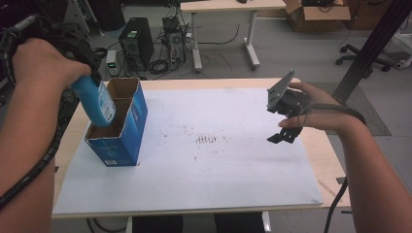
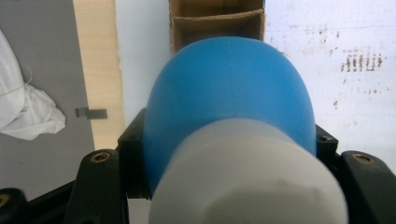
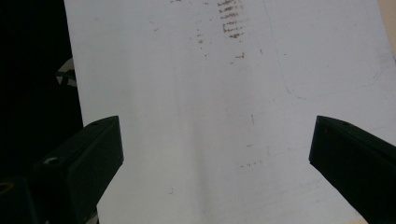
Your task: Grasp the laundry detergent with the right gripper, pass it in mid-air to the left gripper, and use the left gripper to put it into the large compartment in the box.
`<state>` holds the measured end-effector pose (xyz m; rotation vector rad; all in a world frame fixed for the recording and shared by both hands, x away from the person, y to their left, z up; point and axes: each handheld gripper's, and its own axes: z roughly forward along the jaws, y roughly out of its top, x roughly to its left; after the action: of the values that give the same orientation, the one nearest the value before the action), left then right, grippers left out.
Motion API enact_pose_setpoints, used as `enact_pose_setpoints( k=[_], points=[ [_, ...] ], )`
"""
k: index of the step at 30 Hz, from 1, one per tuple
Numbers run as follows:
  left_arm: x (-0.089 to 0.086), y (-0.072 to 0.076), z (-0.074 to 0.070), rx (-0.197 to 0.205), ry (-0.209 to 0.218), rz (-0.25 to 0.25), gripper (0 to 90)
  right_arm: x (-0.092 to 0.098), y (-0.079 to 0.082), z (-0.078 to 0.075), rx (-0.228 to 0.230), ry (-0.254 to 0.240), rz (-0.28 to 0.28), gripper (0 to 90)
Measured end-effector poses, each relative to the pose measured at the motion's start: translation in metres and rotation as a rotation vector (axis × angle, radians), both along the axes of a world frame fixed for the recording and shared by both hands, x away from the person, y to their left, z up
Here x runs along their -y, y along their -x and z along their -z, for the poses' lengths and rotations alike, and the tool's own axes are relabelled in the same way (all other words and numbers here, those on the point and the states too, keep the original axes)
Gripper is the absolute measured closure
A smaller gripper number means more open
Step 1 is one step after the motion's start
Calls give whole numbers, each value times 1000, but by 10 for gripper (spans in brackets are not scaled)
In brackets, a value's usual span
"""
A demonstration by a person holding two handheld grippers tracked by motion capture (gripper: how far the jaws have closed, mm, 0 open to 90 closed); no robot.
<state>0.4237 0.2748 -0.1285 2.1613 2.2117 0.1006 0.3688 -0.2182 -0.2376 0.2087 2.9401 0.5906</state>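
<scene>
Holding one blue bottle point(image 1: 95, 101) in the left gripper point(image 1: 92, 73), jaws clamped on its upper part just below the white cap point(image 2: 247, 177). Tilting, long axis slanting: cap end up toward the left hand point(image 1: 41, 63), base pointing down and to the right into the blue carton point(image 1: 119, 127). Hanging over the carton's near compartment, lower end apparently dipping just past the rim; touching the cardboard or not, impossible to tell. Looking along the bottle in the left gripper view, with the rounded blue shoulder swelling beyond the cap and the carton's brown divider point(image 2: 217, 21) showing past it.

Standing upright at the left of the table, one carton, open at the top, split into two compartments by one cardboard divider.

Hovering above the right part of the white sheet point(image 1: 204, 160), the right gripper point(image 1: 283, 136), jaws wide apart and gripping nothing, well apart from the carton.

Lying over a pale wooden table point(image 1: 326, 160), one white sheet, marked with a cluster of brown smudges point(image 1: 206, 139) near the middle. Sitting beyond on the grey floor: one black computer tower point(image 1: 136, 41), tangled cables, a second table point(image 1: 228, 7), a cardboard box point(image 1: 318, 17), an office chair base point(image 1: 367, 58).
</scene>
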Motion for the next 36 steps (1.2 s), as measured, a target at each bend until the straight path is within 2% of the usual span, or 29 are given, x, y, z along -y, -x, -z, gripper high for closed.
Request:
enact_pose_setpoints(
  k=[8, 13, 15, 25, 30, 36],
  points=[
    [-1, -3, 18, -9, 0, -2, 379, 3, 2, -1, 0, -6, 3, 31],
    [0, -5, 35, -17, 0, 7, 379, 3, 2, 0, -1, -5, -1, 32],
    [0, -5, 36, -19, 2, 6, 378, 4, 2, -1, -8, 2, 4, 31],
    [2, -8, 69, -43, 13, 10, 378, 4, 2, -2, -17, 16, -5, 32],
    [3, -7, 75, -39, 19, 13, 379, 3, 3, -2, -16, 2, -9, 32],
    [4, -8, 88, -46, 6, 23, 379, 1, 3, 0, -24, 10, -11, 33]
  ],
)
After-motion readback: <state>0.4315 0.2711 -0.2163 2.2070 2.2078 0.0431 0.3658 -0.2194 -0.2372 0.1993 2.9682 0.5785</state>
